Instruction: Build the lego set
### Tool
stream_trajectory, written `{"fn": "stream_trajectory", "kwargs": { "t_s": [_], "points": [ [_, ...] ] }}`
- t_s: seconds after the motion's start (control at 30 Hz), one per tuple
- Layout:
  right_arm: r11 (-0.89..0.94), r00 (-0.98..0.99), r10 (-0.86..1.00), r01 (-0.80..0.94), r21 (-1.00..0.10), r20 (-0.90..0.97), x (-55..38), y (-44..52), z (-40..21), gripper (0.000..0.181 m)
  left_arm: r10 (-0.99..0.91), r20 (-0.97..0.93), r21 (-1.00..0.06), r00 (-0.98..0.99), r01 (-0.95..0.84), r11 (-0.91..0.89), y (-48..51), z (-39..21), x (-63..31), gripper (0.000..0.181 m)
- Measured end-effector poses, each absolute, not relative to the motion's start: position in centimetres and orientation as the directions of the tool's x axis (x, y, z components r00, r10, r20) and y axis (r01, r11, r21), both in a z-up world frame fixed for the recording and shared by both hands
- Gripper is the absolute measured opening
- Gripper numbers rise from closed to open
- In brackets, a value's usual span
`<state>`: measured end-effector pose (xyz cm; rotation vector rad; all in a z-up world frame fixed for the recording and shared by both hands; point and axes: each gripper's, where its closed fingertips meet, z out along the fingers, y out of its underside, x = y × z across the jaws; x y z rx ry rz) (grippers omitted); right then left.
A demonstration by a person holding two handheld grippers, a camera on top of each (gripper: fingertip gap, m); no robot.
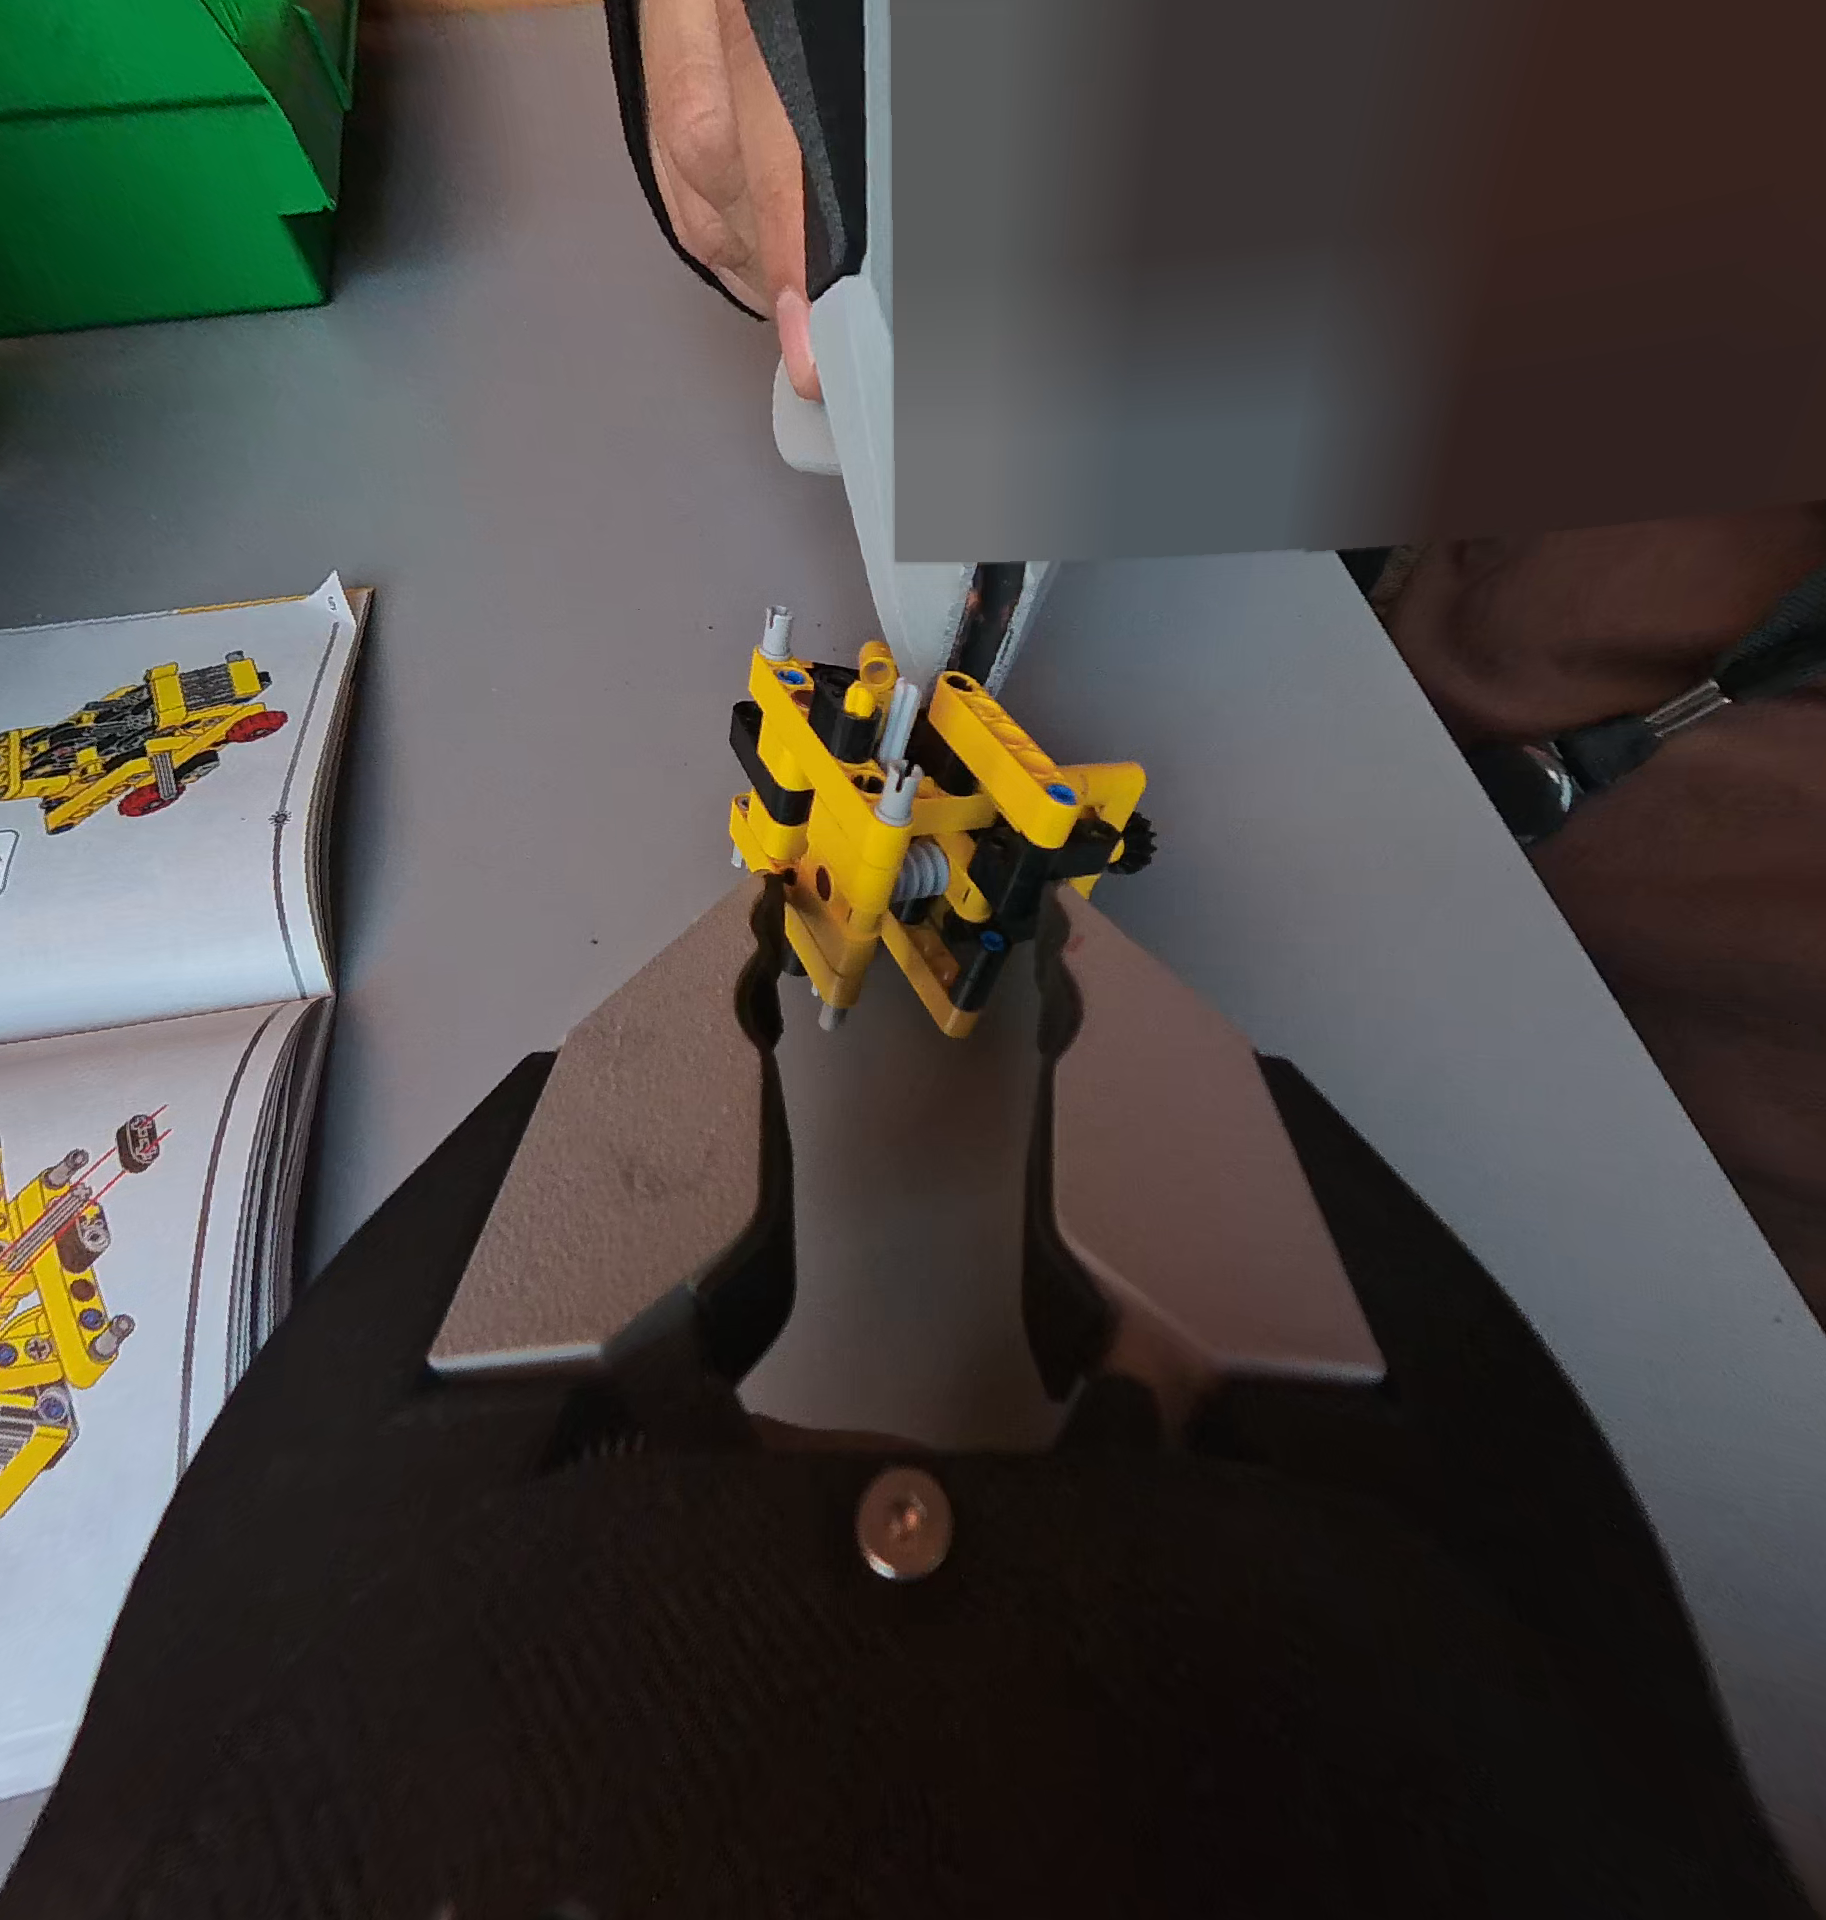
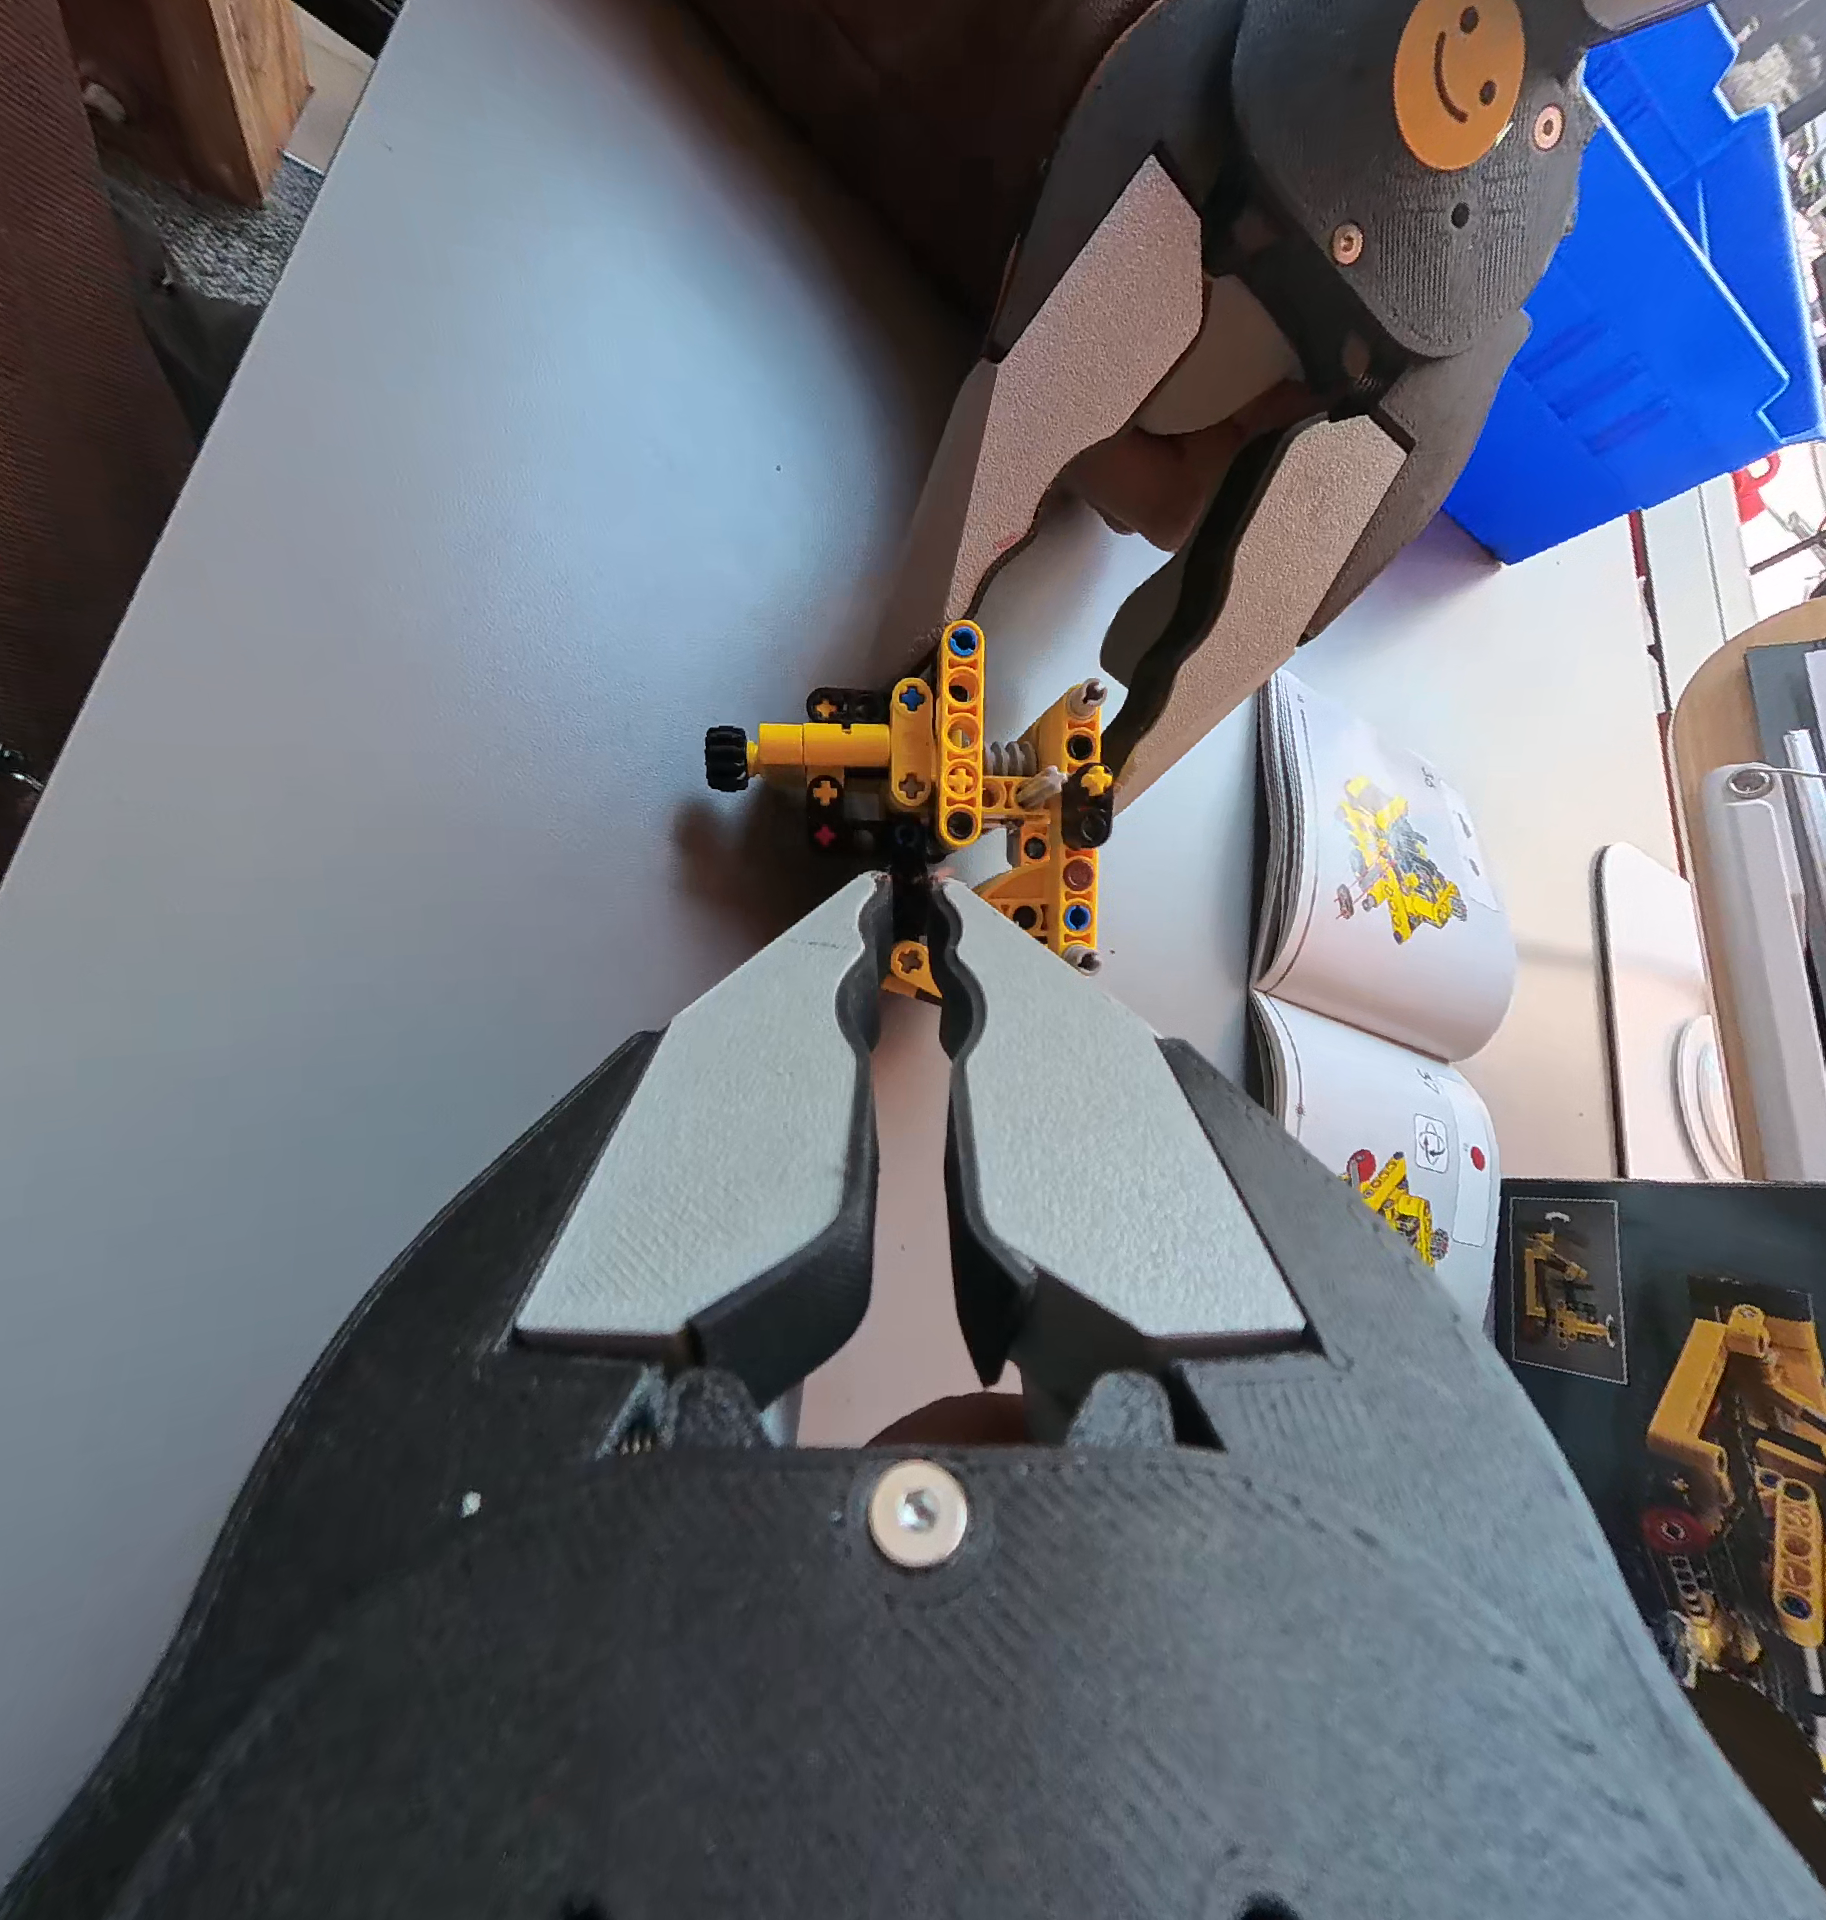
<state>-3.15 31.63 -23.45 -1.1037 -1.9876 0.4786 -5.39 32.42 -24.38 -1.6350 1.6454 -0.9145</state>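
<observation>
Both grippers' fingers (image 2: 909, 904) pinch the lego assembly (image 1: 909, 831), its black gear (image 2: 727, 758) end pointing left.

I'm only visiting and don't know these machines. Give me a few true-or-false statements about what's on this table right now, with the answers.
1. Both grippers hold the same yellow and black lego model. True: the left gripper and the right gripper each grip it.
2. The instruction booklet is closed. False: it lies open, showing pictures of a yellow vehicle.
3. A green box sits at the table's far left in the left wrist view. True.
4. The model has red wheels fitted. False: none are on it; a small black gear sticks out at one end.
5. A blue bin stands behind the left gripper. True.
</observation>
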Motion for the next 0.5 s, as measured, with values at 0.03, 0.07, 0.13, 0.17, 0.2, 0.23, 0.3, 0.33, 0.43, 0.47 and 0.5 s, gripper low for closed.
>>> {"fn": "stream_trajectory", "kwargs": {
  "t_s": [0.03, 0.07, 0.13, 0.17, 0.2, 0.23, 0.3, 0.33, 0.43, 0.47, 0.5],
  "points": [
    [0.549, -0.304, 0.834, 0.534, -0.643, 0.459, -3.17, 31.62, -23.45, 0.003, -0.999, 0.031, -0.831, -0.027, -0.556, -0.011, 32.41, -24.38, -5.4, 0.046],
    [0.55, -0.305, 0.834, 0.535, -0.641, 0.46, -3.18, 31.61, -23.46, 0.003, -0.999, 0.031, -0.831, -0.027, -0.557, -0.01, 32.41, -24.38, -5.41, 0.046],
    [0.554, -0.306, 0.831, 0.538, -0.635, 0.465, -3.18, 31.6, -23.47, 0.003, -0.999, 0.029, -0.831, -0.028, -0.557, -0.008, 32.42, -24.4, -5.41, 0.046],
    [0.557, -0.307, 0.829, 0.54, -0.631, 0.468, -3.18, 31.59, -23.49, 0.003, -0.999, 0.027, -0.83, -0.028, -0.557, -0.007, 32.41, -24.4, -5.42, 0.046],
    [0.56, -0.307, 0.826, 0.542, -0.626, 0.473, -3.18, 31.59, -23.49, 0.003, -0.999, 0.025, -0.83, -0.028, -0.557, -0.005, 32.4, -24.4, -5.42, 0.046],
    [0.566, -0.309, 0.822, 0.544, -0.62, 0.479, -3.17, 31.6, -23.5, 0.003, -0.999, 0.024, -0.83, -0.028, -0.557, -0.004, 32.4, -24.4, -5.42, 0.046],
    [0.576, -0.315, 0.813, 0.549, -0.605, 0.489, -3.17, 31.6, -23.52, 0.003, -0.999, 0.022, -0.83, -0.028, -0.557, -0.003, 32.41, -24.41, -5.42, 0.046],
    [0.58, -0.319, 0.81, 0.554, -0.597, 0.491, -3.17, 31.61, -23.54, 0.003, -0.999, 0.022, -0.83, -0.028, -0.557, -0.003, 32.4, -24.42, -5.42, 0.046],
    [0.587, -0.337, 0.805, 0.574, -0.571, 0.488, -3.15, 31.62, -23.58, 0.003, -0.999, 0.023, -0.83, -0.028, -0.557, -0.003, 32.41, -24.42, -5.41, 0.045],
    [0.59, -0.345, 0.803, 0.579, -0.563, 0.486, -3.14, 31.63, -23.59, 0.003, -0.999, 0.022, -0.83, -0.028, -0.557, -0.003, 32.4, -24.42, -5.41, 0.045],
    [0.592, -0.354, 0.801, 0.581, -0.558, 0.483, -3.14, 31.63, -23.6, 0.003, -0.999, 0.022, -0.83, -0.028, -0.558, -0.003, 32.4, -24.42, -5.41, 0.045]
  ]
}}
